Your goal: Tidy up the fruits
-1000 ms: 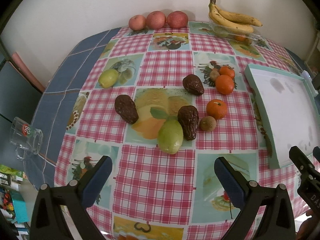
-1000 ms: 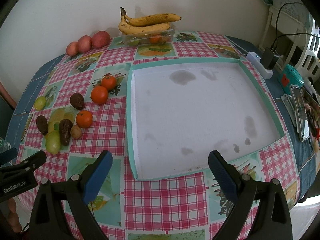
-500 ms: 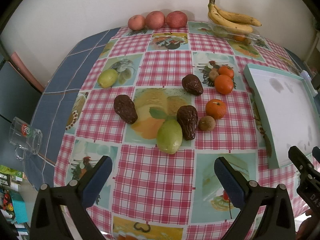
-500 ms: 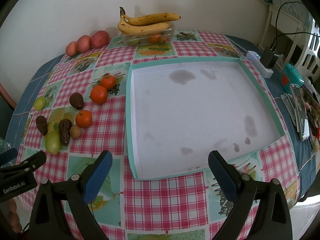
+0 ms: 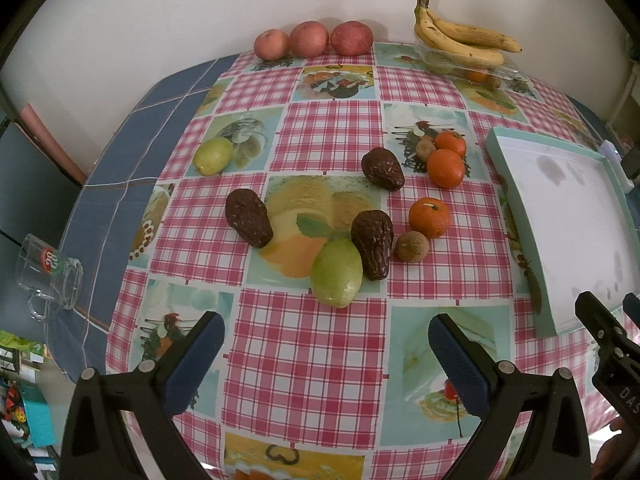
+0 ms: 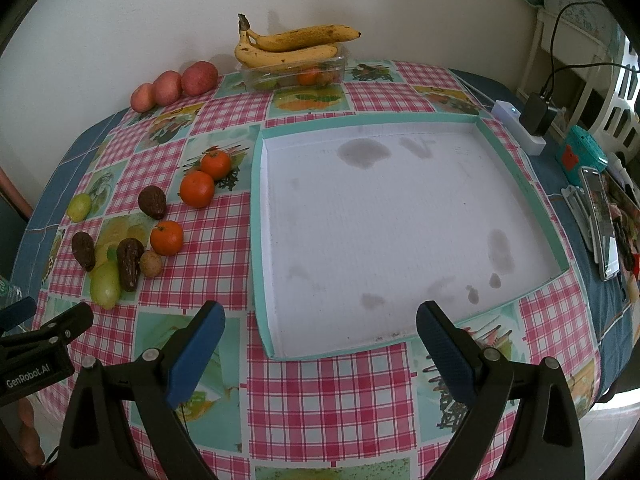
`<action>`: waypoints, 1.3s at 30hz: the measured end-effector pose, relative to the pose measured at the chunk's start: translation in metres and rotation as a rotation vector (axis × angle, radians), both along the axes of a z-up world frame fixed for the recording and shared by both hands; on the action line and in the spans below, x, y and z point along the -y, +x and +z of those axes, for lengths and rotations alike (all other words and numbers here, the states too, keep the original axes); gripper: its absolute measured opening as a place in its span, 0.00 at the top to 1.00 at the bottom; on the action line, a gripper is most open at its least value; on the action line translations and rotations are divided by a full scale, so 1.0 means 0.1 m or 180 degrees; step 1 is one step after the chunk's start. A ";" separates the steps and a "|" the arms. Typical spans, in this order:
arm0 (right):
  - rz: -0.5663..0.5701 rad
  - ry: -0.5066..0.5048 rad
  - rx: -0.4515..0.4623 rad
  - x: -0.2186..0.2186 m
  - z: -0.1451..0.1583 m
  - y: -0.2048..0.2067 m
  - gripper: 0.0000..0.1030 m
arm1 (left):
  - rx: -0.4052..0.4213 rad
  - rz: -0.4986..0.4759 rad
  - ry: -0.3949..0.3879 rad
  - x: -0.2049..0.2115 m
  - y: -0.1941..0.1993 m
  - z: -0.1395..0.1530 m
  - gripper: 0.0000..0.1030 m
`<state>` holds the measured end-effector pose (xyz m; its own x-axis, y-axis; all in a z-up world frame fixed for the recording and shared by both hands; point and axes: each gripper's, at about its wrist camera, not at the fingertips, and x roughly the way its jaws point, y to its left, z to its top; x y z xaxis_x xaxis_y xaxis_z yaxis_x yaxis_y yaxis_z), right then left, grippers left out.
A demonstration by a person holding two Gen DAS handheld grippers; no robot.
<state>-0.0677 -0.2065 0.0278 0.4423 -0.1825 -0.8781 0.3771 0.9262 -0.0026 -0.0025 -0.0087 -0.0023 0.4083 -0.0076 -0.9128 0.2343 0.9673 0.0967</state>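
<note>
Loose fruit on a checked tabletop (image 5: 320, 360), both claws spread wide and holding nothing.

Left claw (image 5: 326, 354) hovering just short of a green fruit (image 5: 337, 273) touching a dark avocado (image 5: 373, 238); mandarins (image 5: 430, 218) nearby. Right claw (image 6: 320, 340) poised at the near rim of the bare white tray (image 6: 258, 240), with bananas (image 6: 288, 46) far back.

Both feeds evenly lit for me, soft indoor light, no hard glare. Bananas (image 6: 292, 46) cast a faint shadow on the wall (image 6: 120, 20); fruit shadows on the tablecloth (image 5: 308, 360) weak. Heavy fisheye warp w/ black vignette corners. Centre sharp, edges slightly soft. Bright washout at lower-right of right cam.
</note>
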 end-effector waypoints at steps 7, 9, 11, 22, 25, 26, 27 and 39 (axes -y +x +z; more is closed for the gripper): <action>-0.0001 0.0002 -0.0001 0.00 0.00 0.00 0.06 | -0.0021 -0.0004 -0.0018 0.00 0.00 -0.01 0.00; -0.0001 0.0003 -0.0001 0.00 0.00 0.00 0.06 | -0.0029 0.0005 -0.0033 -0.02 0.01 -0.01 0.00; -0.0002 0.0005 0.0001 0.00 -0.01 -0.01 0.06 | -0.0045 0.0049 -0.0072 -0.05 0.03 0.00 0.00; 0.0037 0.0093 0.0051 0.02 -0.01 0.02 0.06 | 0.0372 0.0083 -0.0317 -0.11 0.30 0.17 0.00; 0.0062 0.0048 0.0161 0.01 0.05 0.08 0.06 | 0.0537 0.0138 -0.0440 -0.14 0.43 0.26 0.00; 0.0055 0.0020 0.0224 0.01 0.08 0.10 0.06 | 0.0570 0.0156 -0.0509 -0.16 0.49 0.29 0.00; 0.0035 0.0000 0.0288 0.01 0.11 0.12 0.06 | 0.0603 0.0192 -0.0590 -0.19 0.54 0.32 0.00; 0.0139 -0.0032 0.0556 -0.08 0.41 0.70 0.06 | 0.1079 0.0647 -0.0887 -0.53 1.05 0.58 0.00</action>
